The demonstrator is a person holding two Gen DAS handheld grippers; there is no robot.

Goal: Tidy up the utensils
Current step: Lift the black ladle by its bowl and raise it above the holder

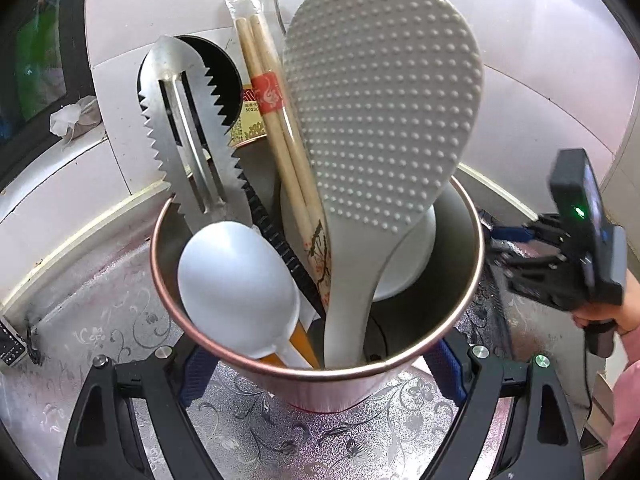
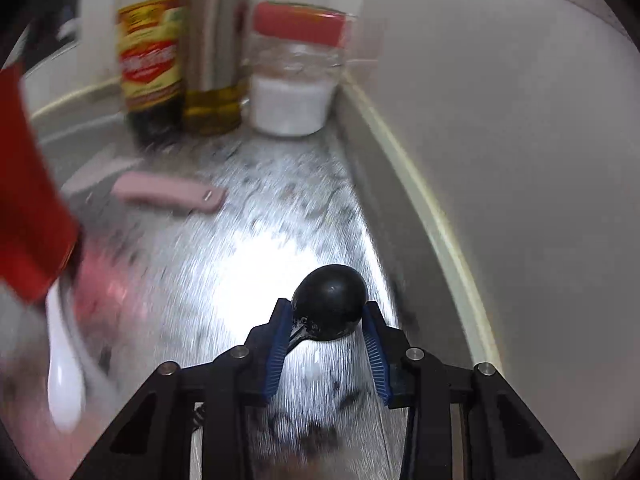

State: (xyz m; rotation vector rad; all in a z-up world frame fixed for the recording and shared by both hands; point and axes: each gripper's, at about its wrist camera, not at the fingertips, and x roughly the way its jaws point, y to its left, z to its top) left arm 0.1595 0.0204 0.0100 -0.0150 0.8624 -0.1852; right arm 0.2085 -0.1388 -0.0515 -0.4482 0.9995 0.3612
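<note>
White tiled wall (image 1: 152, 8), floral-patterned silver counter (image 1: 120, 320)

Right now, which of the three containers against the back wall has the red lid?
The clear jar of white powder, rightmost in the row; the dark sauce bottle and steel-sleeved oil bottle show no lid.

A sauce bottle (image 2: 150, 68), oil bottle (image 2: 216, 48) and red-lidded jar (image 2: 296, 76) stand together.
</note>
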